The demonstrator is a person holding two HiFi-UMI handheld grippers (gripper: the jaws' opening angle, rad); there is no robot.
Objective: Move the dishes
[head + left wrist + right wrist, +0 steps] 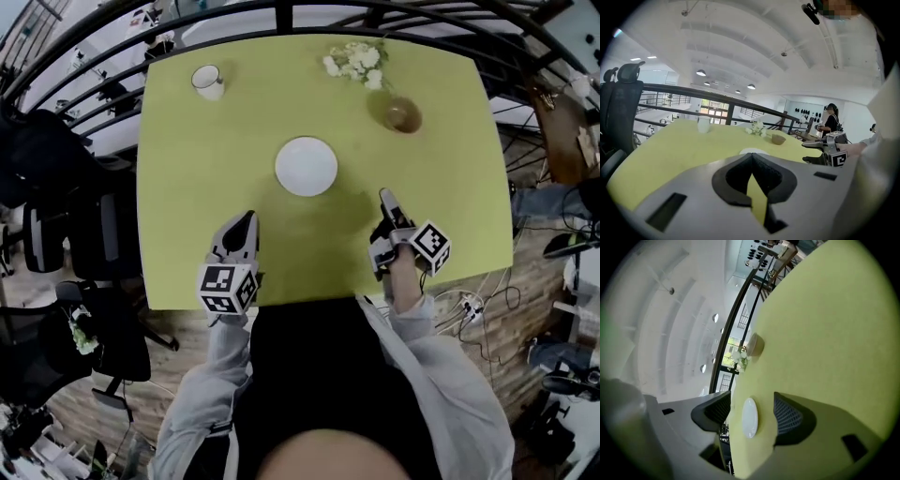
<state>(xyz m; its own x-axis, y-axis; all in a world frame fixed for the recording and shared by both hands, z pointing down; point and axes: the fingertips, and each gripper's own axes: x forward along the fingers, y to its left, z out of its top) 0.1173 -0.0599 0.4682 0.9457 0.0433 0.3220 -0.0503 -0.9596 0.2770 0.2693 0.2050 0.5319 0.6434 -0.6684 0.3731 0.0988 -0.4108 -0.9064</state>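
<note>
The yellow-green rectangular tabletop [202, 192] is ringed by a black metal railing [281, 15], with a wood-plank floor [502, 314] below and a white vaulted ceiling [740, 42] above. The round white plate [306, 166] lies at the table's centre, apart from both of your grippers. Along the far edge stand a white mug [208, 81], a spray of white flowers [356, 62] and, near it, a small brown bowl [403, 115]; what the mug and bowl hold cannot be made out. Your left gripper [247, 218] has its jaws clenched together with nothing in them. Your right gripper [384, 196] has its jaws released and holds nothing.
</note>
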